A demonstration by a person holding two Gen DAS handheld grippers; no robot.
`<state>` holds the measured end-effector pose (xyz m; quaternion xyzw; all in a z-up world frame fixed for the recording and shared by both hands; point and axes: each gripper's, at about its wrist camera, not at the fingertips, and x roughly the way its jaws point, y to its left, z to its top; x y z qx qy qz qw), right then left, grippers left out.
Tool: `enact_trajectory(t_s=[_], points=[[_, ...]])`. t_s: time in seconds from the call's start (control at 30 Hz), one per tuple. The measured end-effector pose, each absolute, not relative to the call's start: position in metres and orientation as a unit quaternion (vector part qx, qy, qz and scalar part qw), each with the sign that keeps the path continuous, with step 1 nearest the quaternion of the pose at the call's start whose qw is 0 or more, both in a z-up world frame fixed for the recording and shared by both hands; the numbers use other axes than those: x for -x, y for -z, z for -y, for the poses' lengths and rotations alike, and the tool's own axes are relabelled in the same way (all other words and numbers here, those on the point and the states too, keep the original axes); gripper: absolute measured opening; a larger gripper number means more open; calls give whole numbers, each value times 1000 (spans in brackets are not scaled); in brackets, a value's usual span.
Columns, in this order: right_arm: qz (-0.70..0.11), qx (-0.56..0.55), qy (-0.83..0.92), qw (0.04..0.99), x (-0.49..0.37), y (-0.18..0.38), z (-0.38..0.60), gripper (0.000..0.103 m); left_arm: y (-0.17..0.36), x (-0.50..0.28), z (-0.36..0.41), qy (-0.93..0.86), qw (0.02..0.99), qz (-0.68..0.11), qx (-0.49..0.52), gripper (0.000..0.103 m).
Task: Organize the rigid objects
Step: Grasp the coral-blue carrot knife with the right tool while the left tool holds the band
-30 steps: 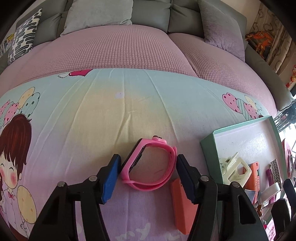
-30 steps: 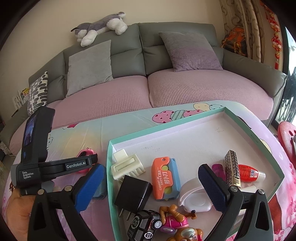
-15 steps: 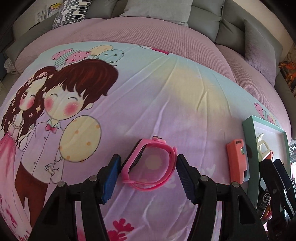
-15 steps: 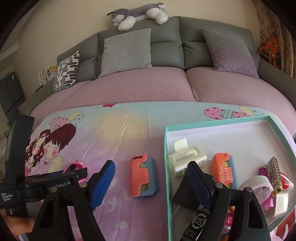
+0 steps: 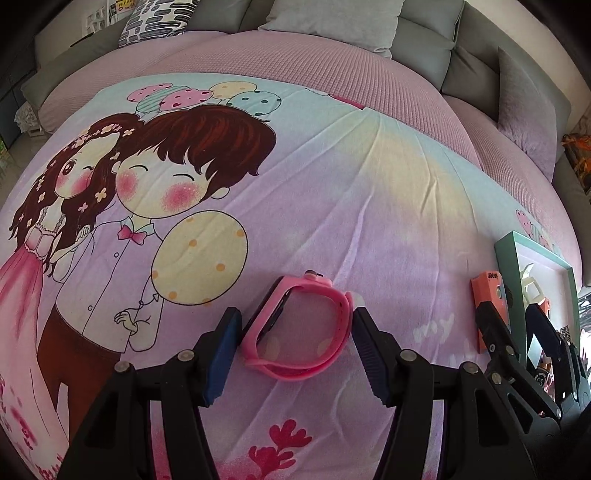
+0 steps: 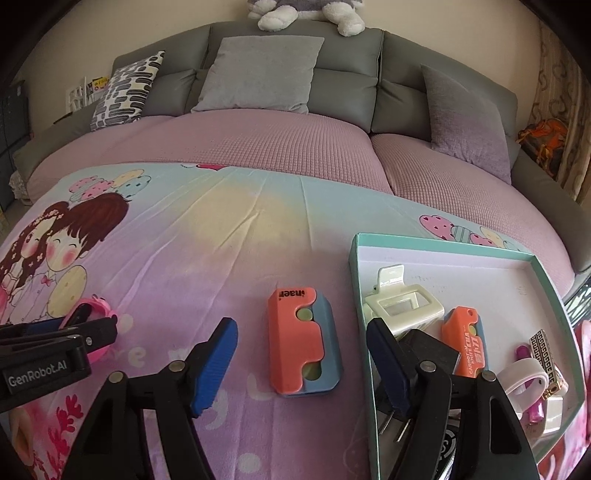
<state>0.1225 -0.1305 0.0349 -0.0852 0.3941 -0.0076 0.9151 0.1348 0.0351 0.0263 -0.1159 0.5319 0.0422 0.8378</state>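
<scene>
- The left gripper (image 5: 293, 343) holds a pink watch (image 5: 297, 330). Its two blue pads press on the band from both sides.
- The watch hangs just over the cloth (image 5: 369, 206), near the picture of a yellow balloon (image 5: 201, 258).
- The cloth is purple and blue, with two cartoon children drawn on its left side.
- The right gripper (image 6: 301, 363) is to the right of the left one. Its jaws are apart and have just been closing, with nothing pinched in them.
- An orange and blue block (image 6: 303, 341) lies flat on the cloth between the right gripper's pads. The pads do not touch it.
- A green tray (image 6: 443, 243) sits on the right, just beside the block.
- In the tray lie a white clip (image 6: 400, 304), a black plug (image 6: 430, 349), an orange knife (image 6: 467, 339), a white band (image 6: 522, 378) and a few more small things.
- The right pad of the right gripper hangs over the tray's near left corner.
- Far behind the cloth is a pink and grey sofa (image 6: 258, 136) with cushions.
- A plush toy (image 6: 306, 14) lies on top of the sofa back.
</scene>
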Motion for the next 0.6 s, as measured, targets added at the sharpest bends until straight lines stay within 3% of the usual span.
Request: enact_trajectory(t_s=[0.37,0.5,0.6], points=[[-397,1,-29,917,-119,-43,148,76,-25,-131,-52,-26,837,-528,137,63],[-382,2,-25,924,-115,-48,149,68,-25,-131,-55,-25,837,-528,141,63],[-366,12,-37,930,-112,-54,142,68,-26,-130,-56,-23,837,-527,145,63]])
